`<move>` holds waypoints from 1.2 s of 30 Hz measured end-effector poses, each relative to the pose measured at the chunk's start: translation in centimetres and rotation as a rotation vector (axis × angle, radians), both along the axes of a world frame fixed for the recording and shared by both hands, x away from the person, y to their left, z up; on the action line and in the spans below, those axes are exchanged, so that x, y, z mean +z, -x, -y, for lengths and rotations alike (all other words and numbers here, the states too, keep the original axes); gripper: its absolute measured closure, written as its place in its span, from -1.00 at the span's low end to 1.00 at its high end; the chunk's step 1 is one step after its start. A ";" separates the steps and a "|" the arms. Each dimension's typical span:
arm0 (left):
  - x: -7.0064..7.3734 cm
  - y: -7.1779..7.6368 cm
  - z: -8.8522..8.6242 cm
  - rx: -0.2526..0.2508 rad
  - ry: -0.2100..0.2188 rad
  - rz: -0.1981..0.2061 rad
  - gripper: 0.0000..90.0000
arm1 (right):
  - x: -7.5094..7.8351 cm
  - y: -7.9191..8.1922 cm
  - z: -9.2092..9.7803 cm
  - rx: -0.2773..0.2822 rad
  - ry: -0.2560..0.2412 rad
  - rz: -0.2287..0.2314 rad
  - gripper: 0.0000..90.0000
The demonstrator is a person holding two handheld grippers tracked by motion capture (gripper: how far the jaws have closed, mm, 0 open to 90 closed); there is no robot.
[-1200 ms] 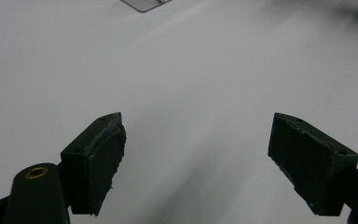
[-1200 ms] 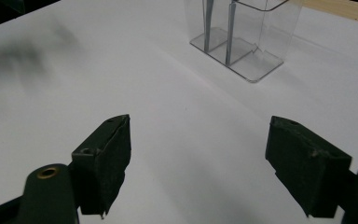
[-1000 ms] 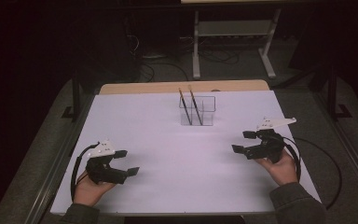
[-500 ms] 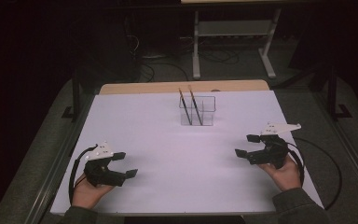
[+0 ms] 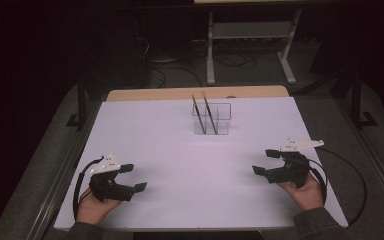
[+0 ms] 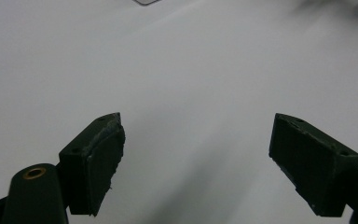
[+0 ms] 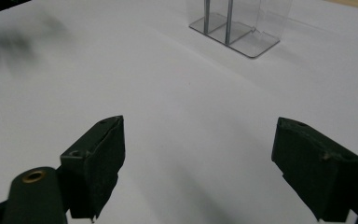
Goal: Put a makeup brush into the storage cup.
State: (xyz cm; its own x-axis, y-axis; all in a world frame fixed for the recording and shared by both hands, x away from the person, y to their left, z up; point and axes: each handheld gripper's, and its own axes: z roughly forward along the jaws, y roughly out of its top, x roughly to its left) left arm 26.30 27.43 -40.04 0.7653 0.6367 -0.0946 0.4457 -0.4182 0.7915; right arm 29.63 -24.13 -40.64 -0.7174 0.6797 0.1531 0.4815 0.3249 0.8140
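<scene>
Two thin dark pencils [image 5: 203, 114] stand leaning in a clear plastic box-shaped holder [image 5: 219, 120] towards the far middle of the white table top [image 5: 180, 150], and these are the nearest things to work on. The holder appears to have two compartments, with both pencils in its left one.

There are two grippers. The left gripper [image 5: 133, 178] rests low at the near left of the table, held in a hand [image 5: 94, 206], its jaws spread wide with nothing between them; in the left gripper view only bare white surface lies between the pads [image 6: 98, 158]. The right gripper [image 5: 264, 162] sits at the near right, also gaping wide and empty, and well apart from the holder [image 7: 242, 23], which stands ahead of it.

The pencils are likely light, stiff and smooth (so they could roll or slip in a loose pinch). A hold on the upper shaft, above the holder's rim, looks best. The holder itself seems light and could tip or slide if a pencil is dragged sideways.
</scene>
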 end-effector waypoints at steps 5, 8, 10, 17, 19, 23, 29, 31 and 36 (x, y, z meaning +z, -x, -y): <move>-0.2 0.1 0.1 -0.004 0.007 -0.002 -0.62 | -0.1 0.5 0.2 -0.014 -0.010 0.002 -0.66; -0.2 0.2 0.0 -0.006 0.006 -0.001 -0.62 | -0.2 0.8 0.3 -0.020 -0.007 0.009 -0.66; -0.2 0.2 0.1 -0.007 0.006 0.000 -0.63 | -0.3 0.9 0.4 -0.021 -0.002 0.016 -0.67; -0.4 0.3 0.1 -0.011 0.011 -0.003 -0.63 | -0.5 1.3 0.5 -0.031 -0.010 0.012 -0.68; -0.4 0.4 0.0 -0.012 0.010 -0.002 -0.63 | -0.6 1.4 0.5 -0.027 -0.009 0.010 -0.68; -0.5 0.5 0.0 -0.013 0.009 -0.001 -0.63 | -0.8 1.6 0.4 -0.035 -0.008 0.007 -0.69; -0.6 0.6 0.1 -0.008 0.012 0.001 -0.63 | -1.0 1.9 0.4 -0.030 -0.006 0.008 -0.69; -0.6 0.6 0.1 -0.010 0.012 0.003 -0.63 | -1.1 2.0 0.4 -0.034 -0.006 0.007 -0.69; -0.6 0.7 0.0 -0.004 0.017 0.009 -0.63 | -1.2 2.1 0.5 -0.036 -0.010 0.008 -0.69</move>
